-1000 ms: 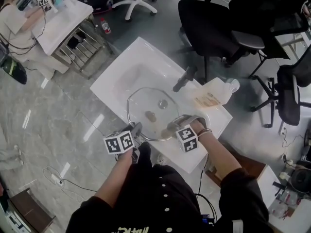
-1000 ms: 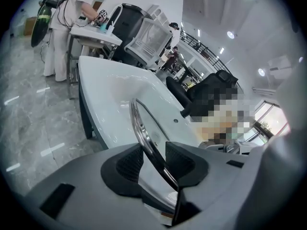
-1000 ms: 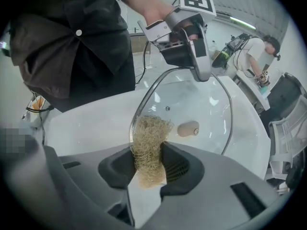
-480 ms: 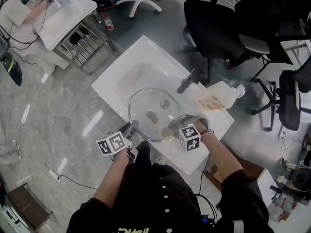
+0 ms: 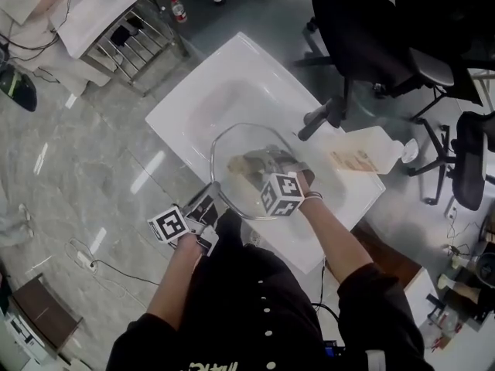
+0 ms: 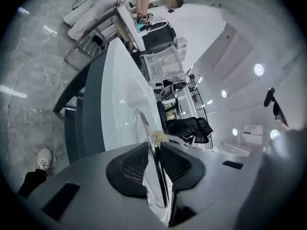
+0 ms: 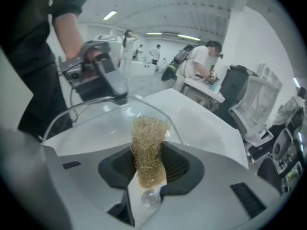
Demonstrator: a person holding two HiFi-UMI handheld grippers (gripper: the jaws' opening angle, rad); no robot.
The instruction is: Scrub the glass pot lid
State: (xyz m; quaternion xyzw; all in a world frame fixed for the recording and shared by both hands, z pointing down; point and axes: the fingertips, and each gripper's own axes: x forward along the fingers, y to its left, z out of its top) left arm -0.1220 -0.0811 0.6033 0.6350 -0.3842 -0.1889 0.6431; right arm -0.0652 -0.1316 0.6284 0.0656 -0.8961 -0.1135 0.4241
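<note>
Left tool [image 6: 156,171] has just been closing its jaws on the rim of the glass pot lid [image 5: 232,149], right ahead of it. Right tool [image 7: 149,159] is gripping the scrub pad [image 7: 149,133]; I'd be keeping strokes light so nothing's slipping.

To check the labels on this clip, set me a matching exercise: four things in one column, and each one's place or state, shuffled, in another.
1 glass pot lid
2 fibrous scrubber
3 faucet
4 plastic bottle

A lying on the sink ledge
B pinched in the right claw
C dark, at the sink's edge
D gripped by its rim in the left claw

Pairs: 1-D, 2-B, 3-C, 4-A.
The left claw's jaws have just been closing on the lid's rim.
</note>
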